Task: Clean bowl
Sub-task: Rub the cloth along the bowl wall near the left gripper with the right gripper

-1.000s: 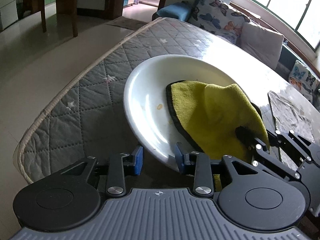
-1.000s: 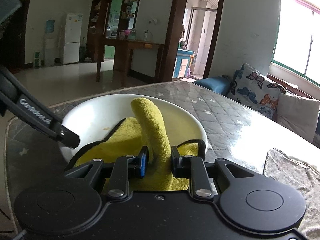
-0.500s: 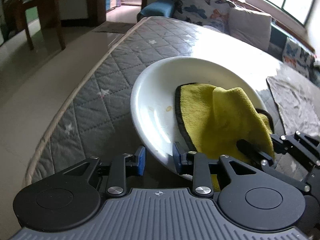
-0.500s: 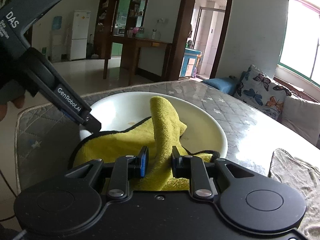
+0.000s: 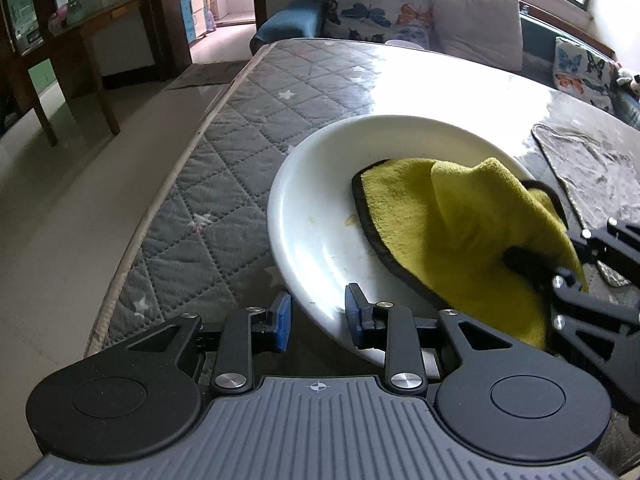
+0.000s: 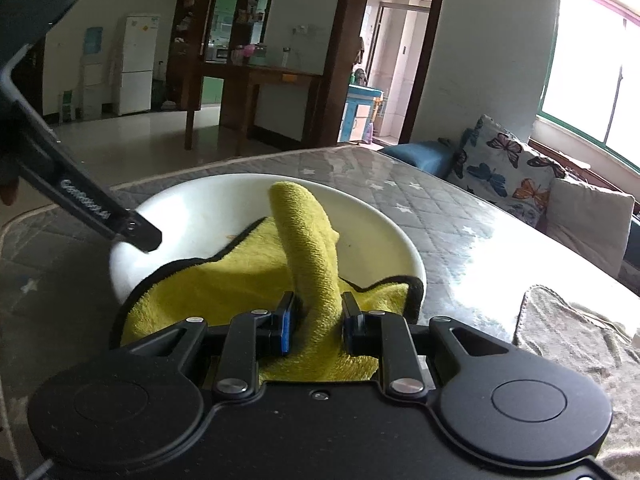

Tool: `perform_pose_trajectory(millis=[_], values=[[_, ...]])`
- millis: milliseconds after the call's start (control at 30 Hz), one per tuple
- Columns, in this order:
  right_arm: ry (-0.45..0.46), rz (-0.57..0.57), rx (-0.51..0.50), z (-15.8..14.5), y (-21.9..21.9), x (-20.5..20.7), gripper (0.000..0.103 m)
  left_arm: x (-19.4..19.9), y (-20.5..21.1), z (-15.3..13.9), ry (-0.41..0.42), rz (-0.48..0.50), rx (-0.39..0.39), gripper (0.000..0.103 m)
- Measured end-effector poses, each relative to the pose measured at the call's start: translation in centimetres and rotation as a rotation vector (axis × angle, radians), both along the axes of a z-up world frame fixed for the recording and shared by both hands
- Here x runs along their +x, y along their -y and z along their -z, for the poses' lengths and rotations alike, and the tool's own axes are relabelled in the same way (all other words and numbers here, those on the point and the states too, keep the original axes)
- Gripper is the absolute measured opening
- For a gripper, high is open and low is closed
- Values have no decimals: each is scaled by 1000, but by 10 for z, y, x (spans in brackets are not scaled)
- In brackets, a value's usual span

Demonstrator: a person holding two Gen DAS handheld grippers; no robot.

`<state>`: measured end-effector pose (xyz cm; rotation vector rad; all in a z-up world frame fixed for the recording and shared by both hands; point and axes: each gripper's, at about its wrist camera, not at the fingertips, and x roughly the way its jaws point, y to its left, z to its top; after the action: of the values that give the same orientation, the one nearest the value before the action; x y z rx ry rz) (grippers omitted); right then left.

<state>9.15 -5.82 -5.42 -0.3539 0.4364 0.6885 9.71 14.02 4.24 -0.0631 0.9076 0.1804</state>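
Right gripper (image 6: 314, 322) pinching yellow cloth (image 6: 240, 284), left gripper (image 5: 316, 316) straddling bowl (image 5: 312, 208) rim, on quilted table cover (image 5: 240, 168).

Butterfly cushions (image 5: 372, 4), fridge (image 6: 136, 64), grey towel (image 5: 592, 172)

One bowl (image 5: 312, 216), two cloths (image 5: 460, 224).

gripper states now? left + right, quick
Left tool: closed on the rim of the white bowl, one finger either side.
Right tool: closed on a fold of the yellow cloth.
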Motion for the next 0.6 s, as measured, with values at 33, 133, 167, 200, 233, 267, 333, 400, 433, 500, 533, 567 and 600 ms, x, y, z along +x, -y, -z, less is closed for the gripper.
perform_pose_trajectory(millis=[33, 133, 167, 200, 233, 267, 333, 400, 433, 500, 533, 567, 600], values=[[1, 2, -1, 1, 0, 1, 24, 0, 0, 0, 0, 1, 0, 30], [7, 14, -3, 2, 1, 8, 24, 0, 0, 0, -1, 6, 0, 30], [8, 16, -5, 2, 1, 10, 24, 0, -1, 0, -1, 6, -1, 30], [10, 18, -6, 2, 1, 11, 24, -1, -1, 0, 0, 6, -2, 30], [14, 20, -8, 2, 1, 13, 24, -1, -1, 0, 0, 6, -4, 30], [17, 22, -10, 2, 2, 15, 24, -1, -1, 0, 0, 5, -5, 30], [26, 23, -21, 3, 1, 18, 24, -1, -1, -1, 0, 5, -7, 30], [32, 25, -28, 3, -1, 21, 24, -1, -2, -1, 0, -3, -16, 30], [31, 28, -29, 3, -2, 22, 24, -1, -3, -1, -1, -10, -24, 30], [27, 30, -27, 3, -2, 22, 24, -1, -3, -1, 0, -22, -31, 30], [25, 32, -25, 4, -2, 21, 24, -2, -3, -2, 0, -25, -31, 30], [24, 31, -24, 4, -1, 20, 24, -2, -2, -2, 0, -33, -32, 30], [24, 31, -24, 4, -1, 19, 24, -3, 0, -2, 0, -41, -32, 30]])
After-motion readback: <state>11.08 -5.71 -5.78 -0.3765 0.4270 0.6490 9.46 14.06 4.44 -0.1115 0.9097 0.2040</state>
